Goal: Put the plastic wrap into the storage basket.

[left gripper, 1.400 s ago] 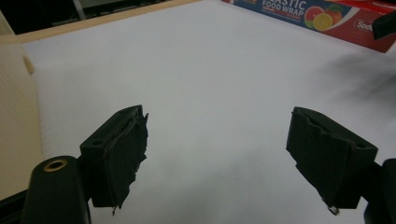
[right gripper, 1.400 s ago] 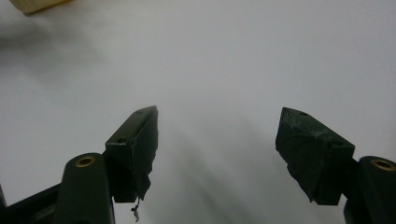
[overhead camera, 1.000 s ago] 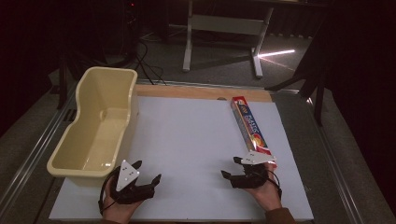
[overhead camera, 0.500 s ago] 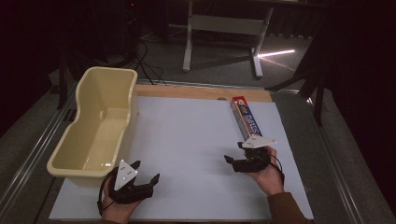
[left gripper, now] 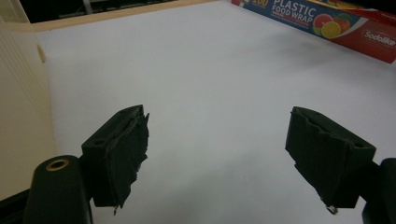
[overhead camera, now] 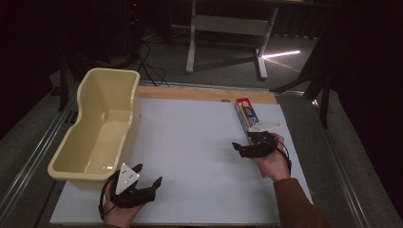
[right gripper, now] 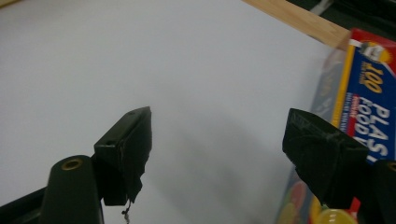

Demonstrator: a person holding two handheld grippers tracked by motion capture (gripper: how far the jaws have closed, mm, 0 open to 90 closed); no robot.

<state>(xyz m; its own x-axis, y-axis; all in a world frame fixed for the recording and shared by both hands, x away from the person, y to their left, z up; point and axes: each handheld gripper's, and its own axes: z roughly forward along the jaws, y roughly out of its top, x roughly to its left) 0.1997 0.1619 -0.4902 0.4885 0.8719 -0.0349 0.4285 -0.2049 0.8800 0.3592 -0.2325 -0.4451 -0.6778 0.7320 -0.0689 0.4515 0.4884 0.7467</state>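
A long blue and red plastic food wrap box [overhead camera: 246, 114] lies on the white board [overhead camera: 190, 142], at its far right. My right gripper [overhead camera: 241, 150] hovers beside the box's near end with its jaws wide; they have just been opening, and nothing is between them. In the right gripper view the box [right gripper: 369, 107] runs behind the right jaw of that gripper [right gripper: 219, 140]. Near the front left my left gripper [overhead camera: 148, 174] rests open and empty. The left gripper view has this gripper [left gripper: 217, 140] over bare board, with the box [left gripper: 322, 23] far off.
A cream plastic tub [overhead camera: 95, 128] stands empty along the board's left side; its wall [left gripper: 18, 93] is close to my left gripper. A wooden strip [overhead camera: 204, 93] borders the far edge. Beyond it, white desk legs [overhead camera: 228, 28] stand on the dark floor.
My right hand has lifted and moved away from the front edge, along the box's near end, and its jaws stand wider. The left hand has kept still.
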